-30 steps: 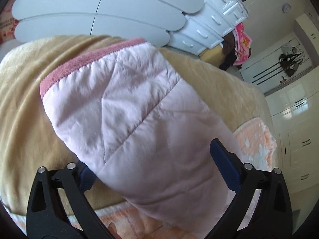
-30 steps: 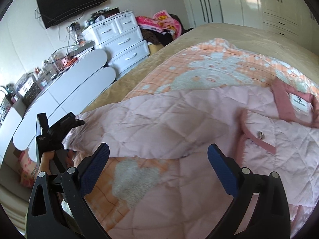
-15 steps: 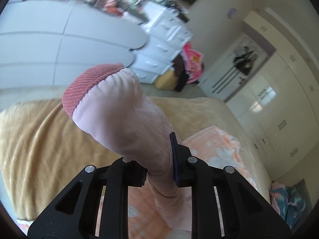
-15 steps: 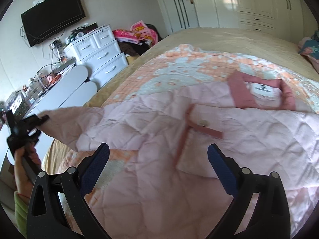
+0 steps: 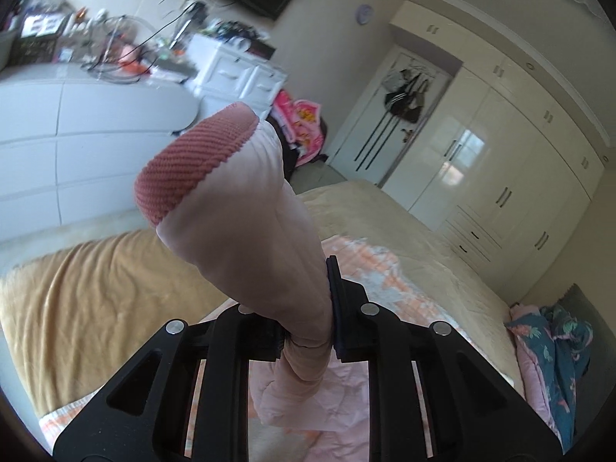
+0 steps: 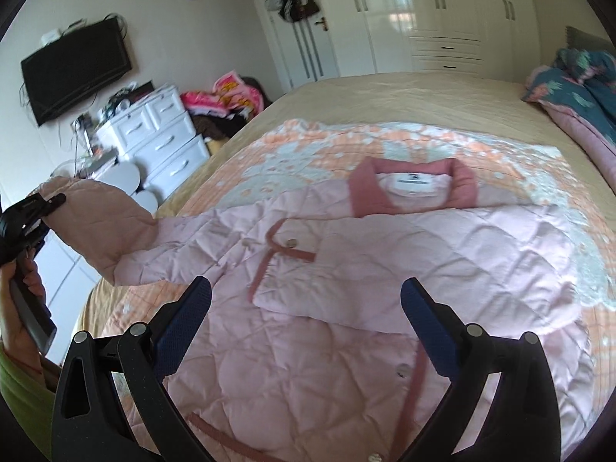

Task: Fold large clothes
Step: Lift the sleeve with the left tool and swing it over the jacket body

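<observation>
Pink quilted jacket [image 6: 385, 269] is being laid flat, front up, on the bed [image 6: 404, 96], over an orange-and-white patterned quilt [image 6: 327, 150]; collar [image 6: 412, 188] is lying toward the far side.

Left gripper [image 5: 308, 331] is clamped narrow on one sleeve [image 5: 250, 211], a little back from the ribbed cuff [image 5: 192, 165]. Sleeve is being held up off the bed, cuff sticking out past the jaws; in the right wrist view it is seen at frame left, raised above the bed edge. Prob. reason: a grip near the end lets the whole sleeve be swung in across the jacket body for a first fold.

Right gripper [image 6: 308, 308] is being held wide, nothing betw. the pads, hovering over the jacket's lower front, near the chest pocket [image 6: 292, 258]. Likely being readied to pin or smooth the body while the sleeve is carried over.

Surface: soft, tan bedspread under the quilt, so cloth may be dragging a bit.

Room: bedroom w/ white drawers [image 6: 154, 131], wall TV [image 6: 77, 69], cream wardrobes [image 6: 442, 7], and a dark floral duvet [image 6: 577, 77] bunched at the bed's far right.
</observation>
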Tool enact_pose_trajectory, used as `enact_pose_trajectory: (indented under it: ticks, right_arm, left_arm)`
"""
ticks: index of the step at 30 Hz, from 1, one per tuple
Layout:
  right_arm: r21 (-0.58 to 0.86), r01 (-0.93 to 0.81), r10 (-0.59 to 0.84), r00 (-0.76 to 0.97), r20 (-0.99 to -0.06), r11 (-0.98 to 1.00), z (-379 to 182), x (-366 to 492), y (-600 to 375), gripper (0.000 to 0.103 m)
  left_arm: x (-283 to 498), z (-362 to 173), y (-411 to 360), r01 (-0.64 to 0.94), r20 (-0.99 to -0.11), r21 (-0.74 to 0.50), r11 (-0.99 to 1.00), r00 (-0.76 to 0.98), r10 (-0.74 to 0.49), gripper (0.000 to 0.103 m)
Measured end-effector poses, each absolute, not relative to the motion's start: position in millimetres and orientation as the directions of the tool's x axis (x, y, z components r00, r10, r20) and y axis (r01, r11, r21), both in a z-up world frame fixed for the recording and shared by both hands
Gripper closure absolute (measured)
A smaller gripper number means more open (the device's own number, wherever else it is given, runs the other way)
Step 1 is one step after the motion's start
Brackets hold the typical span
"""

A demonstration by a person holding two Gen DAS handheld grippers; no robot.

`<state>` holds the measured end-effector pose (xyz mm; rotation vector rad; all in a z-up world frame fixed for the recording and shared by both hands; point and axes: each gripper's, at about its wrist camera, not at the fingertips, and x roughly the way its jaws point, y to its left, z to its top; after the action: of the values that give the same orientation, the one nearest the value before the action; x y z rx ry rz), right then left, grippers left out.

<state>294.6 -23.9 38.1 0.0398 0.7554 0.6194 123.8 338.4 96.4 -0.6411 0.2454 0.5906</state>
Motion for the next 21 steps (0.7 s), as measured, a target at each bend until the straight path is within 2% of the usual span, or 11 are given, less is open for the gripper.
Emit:
enact_pose_trajectory:
  ticks: [12, 21]
  right_arm:
    - [0.277, -0.468, 0.536, 0.625, -0.567, 0.839, 65, 279, -84, 0.005]
    - [0.272, -0.428, 0.506, 0.69, -0.517, 0.862, 81, 270, -122, 0.005]
  left_arm:
    - [143, 158, 287, -0.495, -0.313, -0.444, 0.747, 0.867, 0.389, 0.093]
    - [162, 177, 237, -0.44, -0.301, -0.384, 0.811, 0.891, 0.341, 0.093]
